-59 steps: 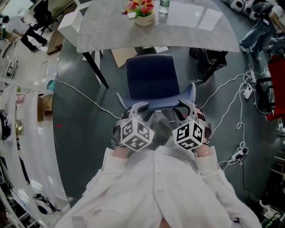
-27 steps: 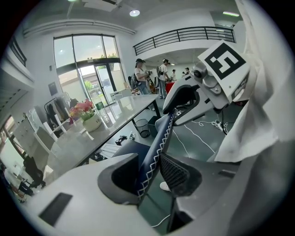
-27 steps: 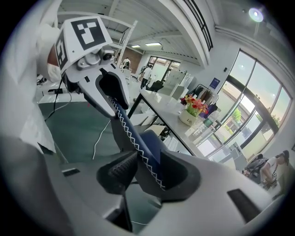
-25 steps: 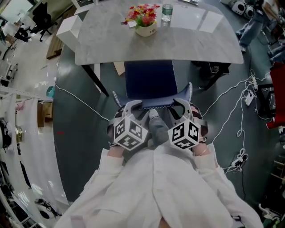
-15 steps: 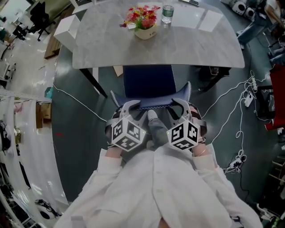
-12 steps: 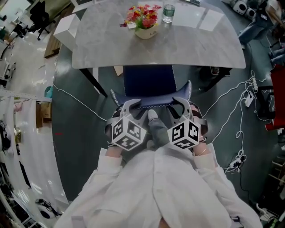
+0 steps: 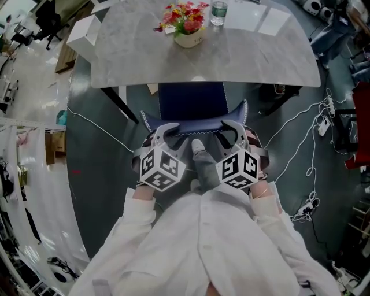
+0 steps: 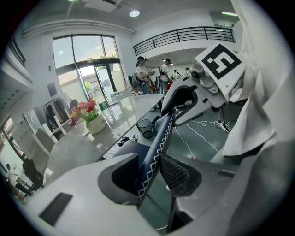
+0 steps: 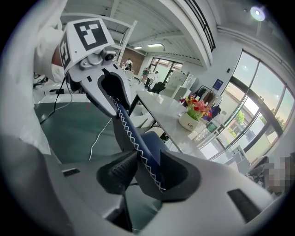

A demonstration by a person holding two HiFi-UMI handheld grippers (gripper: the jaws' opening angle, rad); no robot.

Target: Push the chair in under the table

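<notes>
Both tongs are closed on the top edge of the chair (image 7: pixel 192 104) back: the left tongs (image 7: pixel 167 128) pinch it near its left corner, the right tongs (image 7: pixel 231 127) near its right corner. The blue, white-stitched edge runs between the pads of each in the left gripper view (image 8: pixel 150 173) and the right gripper view (image 9: pixel 147 168). Each carries one marker cube, two in all, printed with black-and-white squares.

The one chair stands with the front of its seat under the near edge of the desk (image 7: pixel 248 60) and its back outside.

On the far side of the desk stands one white pot (image 7: pixel 189 38) holding red and yellow flowers (image 7: pixel 182 11). Dark print on the pot is too small to read. Just beside it is one clear bottle (image 7: pixel 217 11); its contents cannot be told. One black mesh bin (image 8: pixel 145 128) sits on the floor under the desk.
</notes>
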